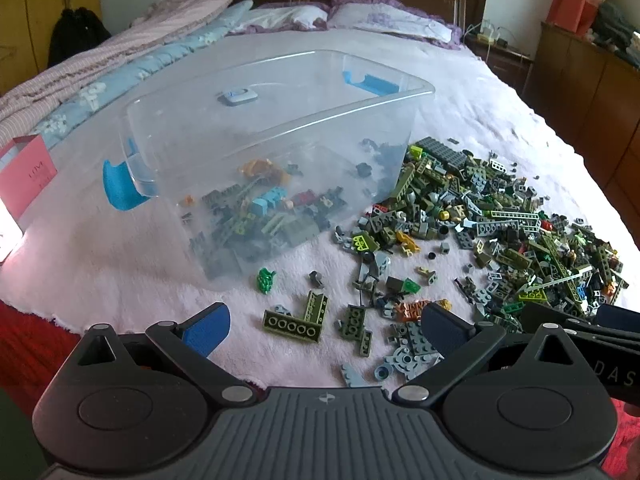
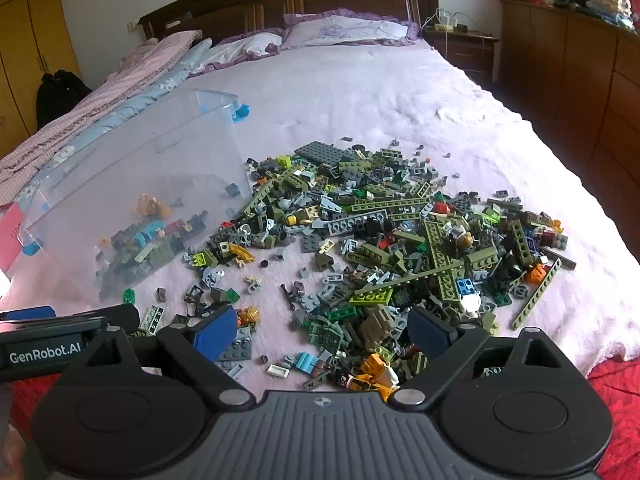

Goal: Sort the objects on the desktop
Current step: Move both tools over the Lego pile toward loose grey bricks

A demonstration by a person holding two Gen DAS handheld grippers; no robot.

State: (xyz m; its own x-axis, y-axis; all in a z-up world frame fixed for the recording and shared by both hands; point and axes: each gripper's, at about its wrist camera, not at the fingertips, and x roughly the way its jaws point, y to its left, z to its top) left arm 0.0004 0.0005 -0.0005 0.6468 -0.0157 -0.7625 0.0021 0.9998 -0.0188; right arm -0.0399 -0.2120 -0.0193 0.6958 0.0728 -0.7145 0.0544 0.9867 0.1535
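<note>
Fingers on both grippers are spread wide with nothing pinched between them. Left gripper [image 1: 326, 326] hovers low over the near edge of the bed [image 1: 460, 92], its blue fingers [image 1: 208, 330] framing a few stray bits: an olive brick with a row of holes [image 1: 291, 325] sits right between them, and a small green plant piece [image 1: 265, 279] lies a bit further up toward 11 o'clock. Right gripper [image 2: 320, 334] hangs level over the near end of the brick pile [image 2: 400, 236], fingers [image 2: 214, 330] straddling a jumble of tan, orange and grey parts.

Pile itself is mostly olive and grey bricks, sprawled across the pink bedspread. In the left wrist view it runs from 12 to 3 o'clock. Clear plastic bin [image 1: 256, 148] with blue latches [image 1: 120, 190] sits touching the pile's left side, at 10–11 o'clock from the left gripper, with a layer of bricks already in its bottom. Pink box [image 1: 26, 176] sits off at 9 o'clock.
</note>
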